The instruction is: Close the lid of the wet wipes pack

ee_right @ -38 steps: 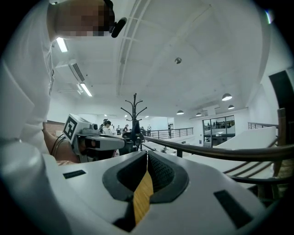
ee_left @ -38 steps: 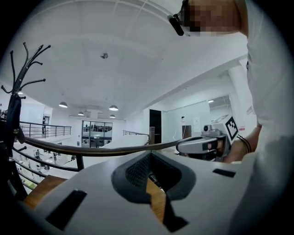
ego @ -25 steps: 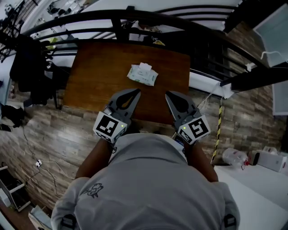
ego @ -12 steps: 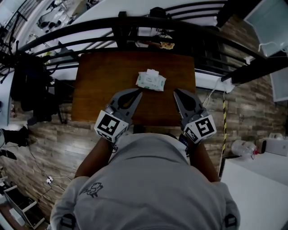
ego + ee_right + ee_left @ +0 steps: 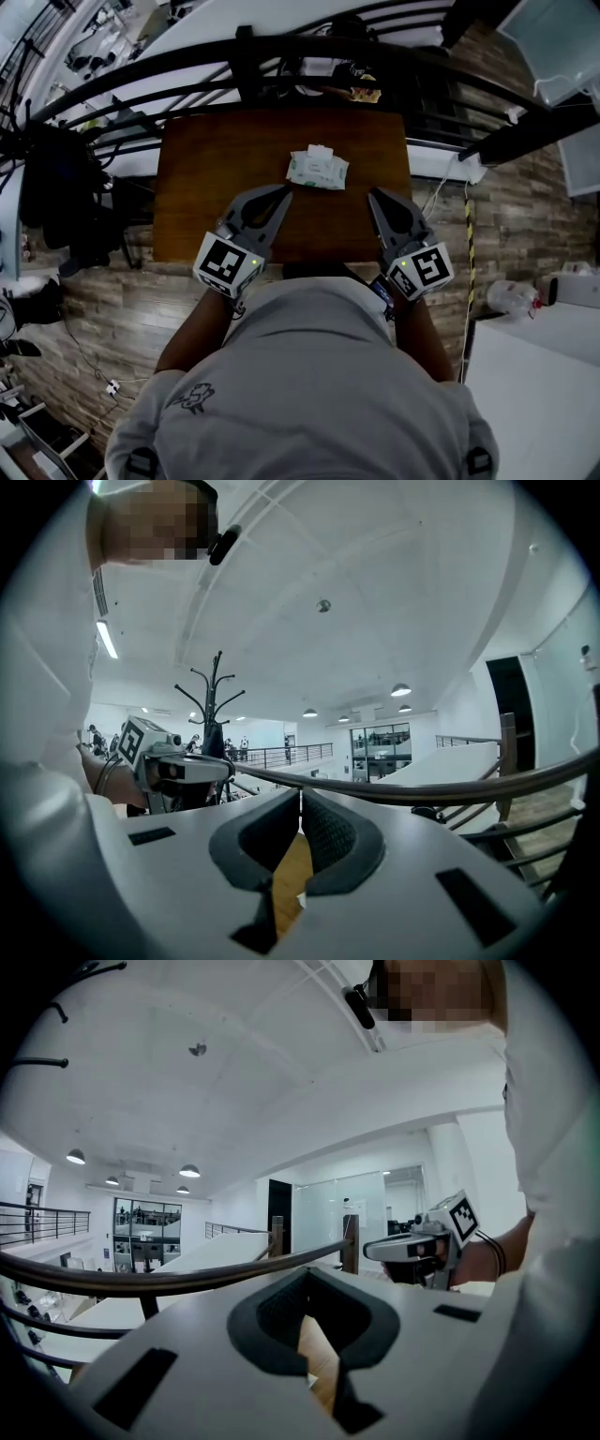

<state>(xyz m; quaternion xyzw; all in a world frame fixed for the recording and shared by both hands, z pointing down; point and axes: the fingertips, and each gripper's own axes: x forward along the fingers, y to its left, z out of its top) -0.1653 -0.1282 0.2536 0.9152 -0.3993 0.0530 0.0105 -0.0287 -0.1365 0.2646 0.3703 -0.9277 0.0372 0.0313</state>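
The wet wipes pack [image 5: 317,170] lies on the brown wooden table [image 5: 206,178], right of its middle, with its white lid flap raised at the far side. My left gripper [image 5: 284,190] hovers just short of the pack's near left corner, jaws shut and empty. My right gripper [image 5: 373,194] hangs to the pack's right, nearer me, also shut on nothing. In the left gripper view the jaws [image 5: 305,1272] meet at the tips, and the right gripper [image 5: 422,1246] shows beside them. In the right gripper view the jaws [image 5: 300,795] are likewise together. Neither gripper touches the pack.
A dark curved railing [image 5: 281,56] runs behind the table. A black coat stand [image 5: 56,178] is at the left. A white table [image 5: 534,375] and a plastic bottle [image 5: 511,298] are at the right, on the brick-pattern floor [image 5: 122,309].
Both grippers have come closer to the table, so the pack now lies nearer their tips. The head view has shifted with them. Both pairs of jaws stay shut.
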